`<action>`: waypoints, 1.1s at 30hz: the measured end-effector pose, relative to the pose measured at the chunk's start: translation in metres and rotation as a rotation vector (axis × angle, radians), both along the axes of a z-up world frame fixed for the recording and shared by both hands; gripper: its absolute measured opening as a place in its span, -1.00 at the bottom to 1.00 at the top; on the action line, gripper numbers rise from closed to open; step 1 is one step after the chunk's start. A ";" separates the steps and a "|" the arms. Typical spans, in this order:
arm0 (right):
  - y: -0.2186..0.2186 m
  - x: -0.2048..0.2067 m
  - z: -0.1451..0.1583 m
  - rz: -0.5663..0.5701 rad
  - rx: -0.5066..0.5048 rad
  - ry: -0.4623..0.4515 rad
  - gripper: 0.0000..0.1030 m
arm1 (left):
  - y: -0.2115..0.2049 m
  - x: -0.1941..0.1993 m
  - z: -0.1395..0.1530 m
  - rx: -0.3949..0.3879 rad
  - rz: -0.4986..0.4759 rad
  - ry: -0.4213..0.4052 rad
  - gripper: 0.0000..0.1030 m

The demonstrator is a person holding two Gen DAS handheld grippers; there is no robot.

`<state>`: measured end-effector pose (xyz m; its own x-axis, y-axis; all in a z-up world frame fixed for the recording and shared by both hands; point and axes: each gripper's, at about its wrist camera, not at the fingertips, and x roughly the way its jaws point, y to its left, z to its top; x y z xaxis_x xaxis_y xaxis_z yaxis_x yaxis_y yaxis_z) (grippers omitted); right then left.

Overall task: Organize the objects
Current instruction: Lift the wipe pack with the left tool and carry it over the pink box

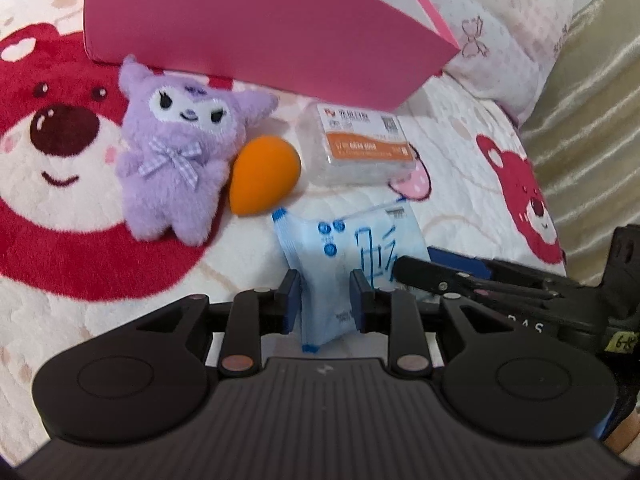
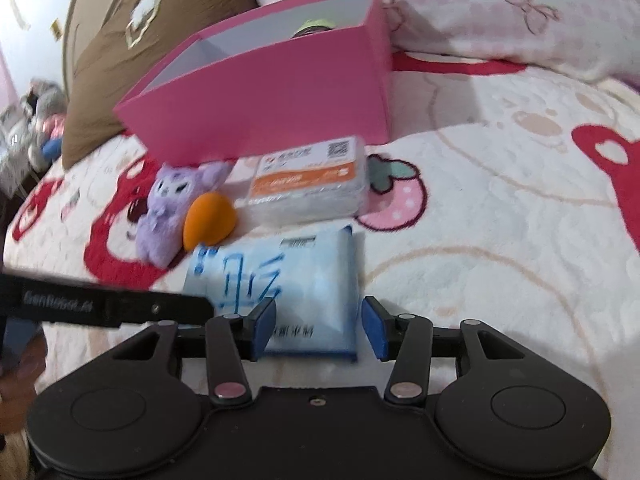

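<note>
A light blue tissue packet [image 1: 340,264] lies on the bed blanket. My left gripper [image 1: 325,300] has its blue pads pressed on the packet's near end. My right gripper [image 2: 319,326] is open around the same packet [image 2: 288,284], its right pad clear of it. Beyond lie a purple plush toy [image 1: 176,152], an orange makeup sponge [image 1: 264,174] and a clear plastic box with an orange label [image 1: 358,146]. A pink open box [image 1: 256,24] stands behind them. All show in the right wrist view too: plush [image 2: 168,212], sponge [image 2: 210,220], clear box [image 2: 308,184], pink box [image 2: 264,96].
The bed blanket [image 1: 52,300] has red bear prints. A pink patterned pillow [image 2: 500,12] lies at the back right, a brown cushion [image 2: 132,52] at the back left. The right gripper's finger [image 1: 480,280] reaches in from the right in the left wrist view.
</note>
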<state>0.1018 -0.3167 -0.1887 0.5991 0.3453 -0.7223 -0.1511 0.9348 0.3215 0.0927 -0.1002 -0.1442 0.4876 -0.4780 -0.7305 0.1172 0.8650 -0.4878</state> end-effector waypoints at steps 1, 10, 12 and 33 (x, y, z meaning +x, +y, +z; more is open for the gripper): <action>0.000 0.003 -0.002 0.000 0.027 0.008 0.09 | 0.000 0.001 -0.001 -0.004 0.005 0.002 -0.52; 0.016 -0.003 -0.001 0.016 -0.009 -0.015 0.02 | -0.005 0.000 0.000 -0.012 0.048 0.002 -0.52; 0.016 -0.005 -0.002 0.013 -0.009 -0.020 0.02 | -0.005 -0.001 0.000 -0.013 0.061 0.002 -0.52; 0.036 -0.031 0.034 0.029 0.014 -0.016 0.09 | 0.009 -0.022 0.046 0.027 0.072 -0.015 -0.52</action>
<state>0.0708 -0.2804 -0.1545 0.5999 0.3726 -0.7080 -0.1831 0.9254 0.3319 0.0706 -0.0916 -0.0983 0.5310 -0.4218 -0.7350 0.0618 0.8843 -0.4628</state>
